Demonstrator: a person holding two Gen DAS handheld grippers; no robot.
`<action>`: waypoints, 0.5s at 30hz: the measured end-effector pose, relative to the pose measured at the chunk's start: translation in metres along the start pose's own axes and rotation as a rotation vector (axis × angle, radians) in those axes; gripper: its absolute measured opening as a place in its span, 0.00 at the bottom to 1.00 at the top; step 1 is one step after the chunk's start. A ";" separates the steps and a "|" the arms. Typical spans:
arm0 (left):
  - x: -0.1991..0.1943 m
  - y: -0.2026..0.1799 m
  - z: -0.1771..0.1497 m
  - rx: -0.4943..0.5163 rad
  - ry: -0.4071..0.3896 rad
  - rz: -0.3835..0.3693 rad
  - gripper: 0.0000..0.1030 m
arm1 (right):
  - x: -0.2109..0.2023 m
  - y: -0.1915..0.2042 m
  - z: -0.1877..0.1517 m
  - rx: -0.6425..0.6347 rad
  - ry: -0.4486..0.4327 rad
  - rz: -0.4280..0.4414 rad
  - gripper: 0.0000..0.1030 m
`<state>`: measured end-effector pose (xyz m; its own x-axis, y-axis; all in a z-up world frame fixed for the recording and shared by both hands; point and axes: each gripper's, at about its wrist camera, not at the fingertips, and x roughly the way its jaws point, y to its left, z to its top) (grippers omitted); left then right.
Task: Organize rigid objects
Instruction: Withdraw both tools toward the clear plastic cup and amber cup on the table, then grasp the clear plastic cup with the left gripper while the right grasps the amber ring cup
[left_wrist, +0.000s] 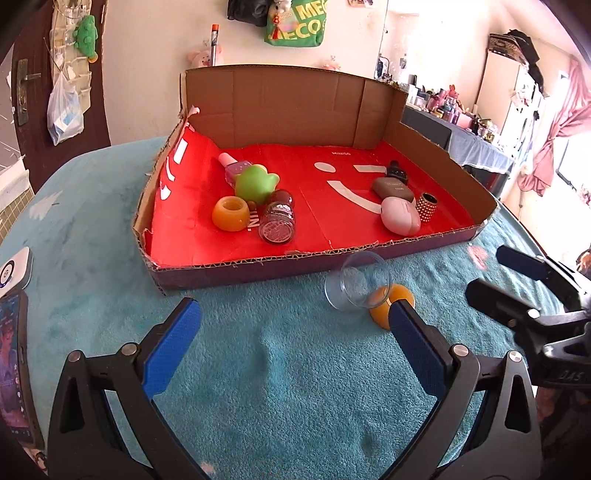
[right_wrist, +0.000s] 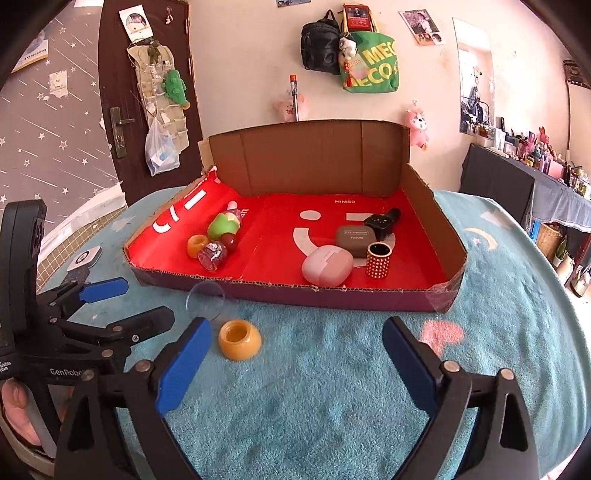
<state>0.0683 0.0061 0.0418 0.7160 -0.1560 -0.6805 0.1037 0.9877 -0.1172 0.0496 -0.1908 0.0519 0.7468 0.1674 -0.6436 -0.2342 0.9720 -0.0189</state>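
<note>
Left tongs (left_wrist: 295, 343) apart, empty, right tongs (right_wrist: 297, 358) apart, empty, orange pot (right_wrist: 239, 339) just ahead of its left finger, clear cup (right_wrist: 206, 301) beyond

The right gripper (right_wrist: 295, 354) is seen with jaws spread wide over the teal blanket (right_wrist: 332, 406), nothing between them; the left gripper (right_wrist: 136, 301) is seen at the left edge, also open. An orange cup (right_wrist: 239, 339) and a clear lid (right_wrist: 206, 301) are found on the blanket just before the cardboard tray (right_wrist: 332, 295). Inside, a pink case (right_wrist: 327, 266), studded red ring (right_wrist: 378, 261), grey case (right_wrist: 356, 240), black watch (right_wrist: 382, 223), green toy (right_wrist: 221, 226) and glitter jar (right_wrist: 212, 255) are laid on the red liner.
</note>
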 end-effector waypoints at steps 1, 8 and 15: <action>0.001 0.000 0.000 0.000 0.003 -0.006 1.00 | 0.004 0.000 -0.002 -0.005 0.016 0.002 0.86; 0.016 -0.008 0.003 0.014 0.035 -0.025 0.98 | 0.025 0.010 -0.015 -0.066 0.104 0.020 0.84; 0.040 -0.015 0.010 0.013 0.088 -0.036 0.98 | 0.038 0.024 -0.022 -0.103 0.137 0.035 0.84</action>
<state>0.1023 -0.0146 0.0241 0.6479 -0.1915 -0.7373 0.1377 0.9814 -0.1338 0.0587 -0.1644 0.0101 0.6468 0.1699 -0.7435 -0.3266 0.9427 -0.0686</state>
